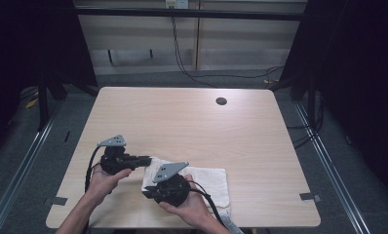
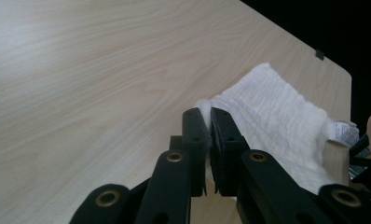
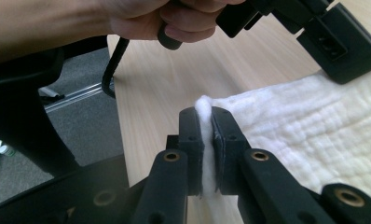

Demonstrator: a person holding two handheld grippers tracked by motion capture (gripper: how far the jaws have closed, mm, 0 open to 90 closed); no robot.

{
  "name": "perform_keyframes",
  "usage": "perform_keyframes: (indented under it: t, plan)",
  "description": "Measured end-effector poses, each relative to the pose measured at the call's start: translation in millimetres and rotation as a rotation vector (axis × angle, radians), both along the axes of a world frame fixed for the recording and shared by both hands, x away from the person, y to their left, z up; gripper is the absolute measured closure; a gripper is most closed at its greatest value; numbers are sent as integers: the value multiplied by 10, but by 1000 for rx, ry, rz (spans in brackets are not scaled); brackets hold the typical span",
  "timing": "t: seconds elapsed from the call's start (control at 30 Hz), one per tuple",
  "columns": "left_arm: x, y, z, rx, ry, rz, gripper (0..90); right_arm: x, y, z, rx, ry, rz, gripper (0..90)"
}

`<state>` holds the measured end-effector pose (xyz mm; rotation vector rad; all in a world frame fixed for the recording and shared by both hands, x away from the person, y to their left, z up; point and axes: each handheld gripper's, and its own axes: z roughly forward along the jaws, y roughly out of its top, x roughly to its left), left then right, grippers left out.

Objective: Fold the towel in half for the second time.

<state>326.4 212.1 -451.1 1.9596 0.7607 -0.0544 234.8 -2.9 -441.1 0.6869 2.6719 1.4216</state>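
Observation:
A white towel (image 1: 209, 180) lies on the near part of the wooden table (image 1: 192, 122), its left side raised. My left gripper (image 1: 146, 160) points right at the towel's far left corner. In the left gripper view, the left gripper (image 2: 207, 116) is shut on a pinch of the towel (image 2: 277, 112). My right gripper (image 1: 146, 192) points left at the near left corner. In the right gripper view, the right gripper (image 3: 207, 114) is shut on a fold of the towel (image 3: 314, 126); the other hand (image 3: 174, 18) and its gripper (image 3: 333, 42) hang above.
A dark round hole (image 1: 221, 101) sits near the table's far edge. Grey tape tabs (image 1: 310, 197) mark the near corners. Cables (image 1: 206, 75) run over the floor behind the table, and black frame posts (image 1: 43, 97) stand at both sides. A small label (image 2: 342, 133) hangs at the towel's far end.

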Motion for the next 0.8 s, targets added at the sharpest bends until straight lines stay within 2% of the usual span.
perform_keyframes:
  t: [0.03, 0.1, 0.27, 0.37, 0.57, 0.6, 0.67, 0.8]
  plan:
    - [-2, 23, 14, -7, 0, 5, 854, 0, 0, 0, 0, 0, 0, 842]
    - [-12, 51, 31, 12, -7, 12, 854, 7, 62, 28, 9, -3, 4, 843]
    - [-19, 138, 61, 1, -10, 28, 855, 19, 131, 74, 20, -11, 12, 843]
    - [-19, 176, 72, 16, -14, 41, 855, 42, 168, 98, 25, -13, 15, 843]
    - [-4, 253, 105, 16, -14, 56, 856, 72, 240, 141, 32, -14, 23, 843]
    - [2, 297, 120, 11, -13, 71, 856, 85, 289, 174, 37, -24, 24, 843]
    - [8, 326, 119, 17, -17, 81, 856, 89, 329, 194, 33, -46, 20, 844]
    - [16, 364, 145, 25, -26, 93, 856, 132, 410, 187, 23, -38, 34, 843]
